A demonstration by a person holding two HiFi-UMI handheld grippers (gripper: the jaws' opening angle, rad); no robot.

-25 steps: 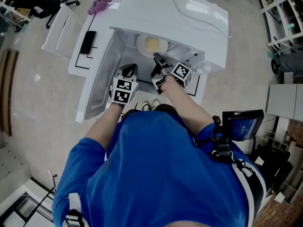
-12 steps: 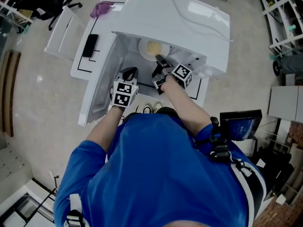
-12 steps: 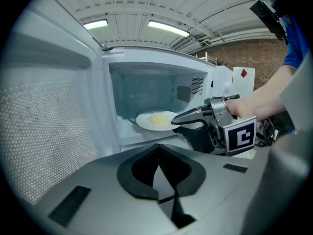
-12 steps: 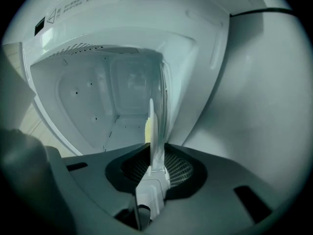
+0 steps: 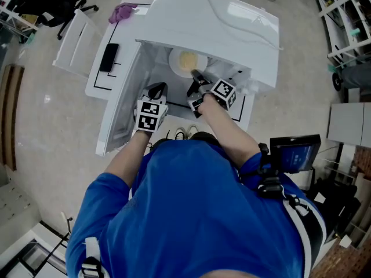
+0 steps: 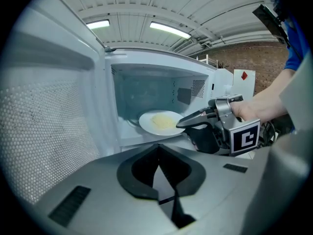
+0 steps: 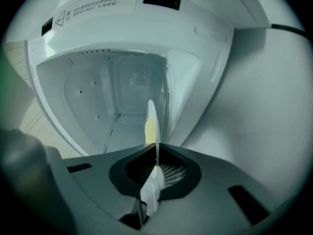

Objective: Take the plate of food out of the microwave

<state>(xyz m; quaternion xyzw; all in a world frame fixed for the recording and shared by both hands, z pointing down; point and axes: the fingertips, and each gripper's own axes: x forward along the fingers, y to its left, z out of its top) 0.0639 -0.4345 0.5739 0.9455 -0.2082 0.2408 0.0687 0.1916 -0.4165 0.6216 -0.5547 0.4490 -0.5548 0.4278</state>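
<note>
A white plate with yellow food sits inside the open white microwave, near the front of the cavity. My right gripper reaches into the opening. Its jaws are closing, with the near rim of the plate standing edge-on between them and the pads against it. The left gripper view shows the plate with the right gripper at its right rim. My left gripper hangs shut and empty in front of the opening, beside the swung-out door.
The microwave stands on a white table. A black phone and a purple cloth lie on it to the left. The open door blocks the left side. A dark screen stands at the person's right.
The right gripper's jaws have drawn together around the plate's near rim. The left gripper has barely moved.
</note>
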